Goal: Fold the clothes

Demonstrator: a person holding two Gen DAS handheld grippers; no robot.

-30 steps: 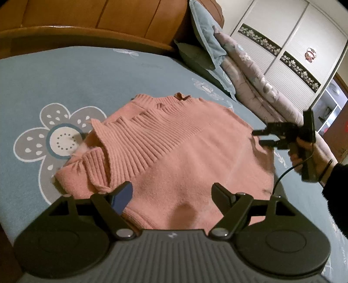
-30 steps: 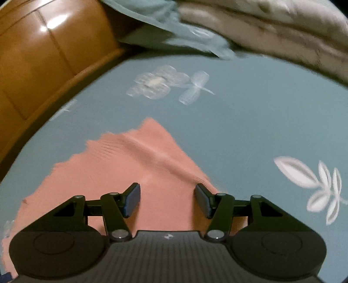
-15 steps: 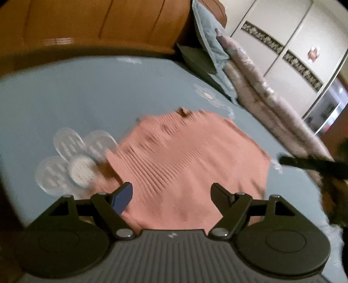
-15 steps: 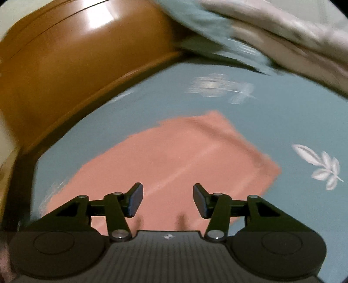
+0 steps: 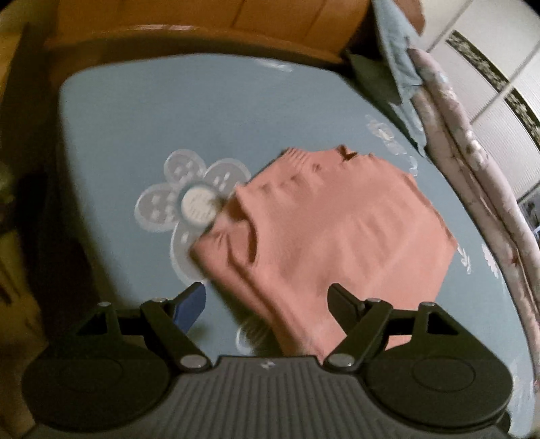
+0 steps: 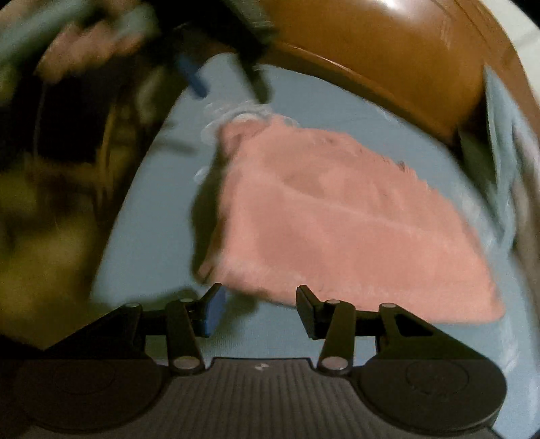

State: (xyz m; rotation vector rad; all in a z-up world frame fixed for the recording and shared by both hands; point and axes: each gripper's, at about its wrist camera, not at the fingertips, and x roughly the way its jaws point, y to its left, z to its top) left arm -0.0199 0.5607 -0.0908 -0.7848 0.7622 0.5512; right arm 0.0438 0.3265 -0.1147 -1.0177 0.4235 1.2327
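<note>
Lying folded on the pale blue bedsheet [image 5: 141,111] is one salmon-pink ribbed knit sweater [image 5: 341,233], roughly hexagonal in outline, its ribbed edge turned toward the orange-brown wooden headboard [image 5: 209,23] and one bunched corner overlapping a white-and-grey printed flower motif [image 5: 189,206] on the sheet. Left tongs [image 5: 266,304]: black, one finger with a blue pad, jaws spread wide and gripping nothing; the near edge of the sweater shows between the fingers without touching the pads. Right tongs [image 6: 258,309]: same make, jaws about half apart and closing, nothing between them but bare sheet, the sweater's near hem just beyond the tips. Stacked along the far side of the bed: a light blue pillow [image 5: 401,57] and a rolled pinkish floral quilt [image 5: 472,169]. Behind these, white sliding wardrobe doors with a dark patterned band [image 5: 499,81]. The right wrist view is heavily motion-blurred.
</note>
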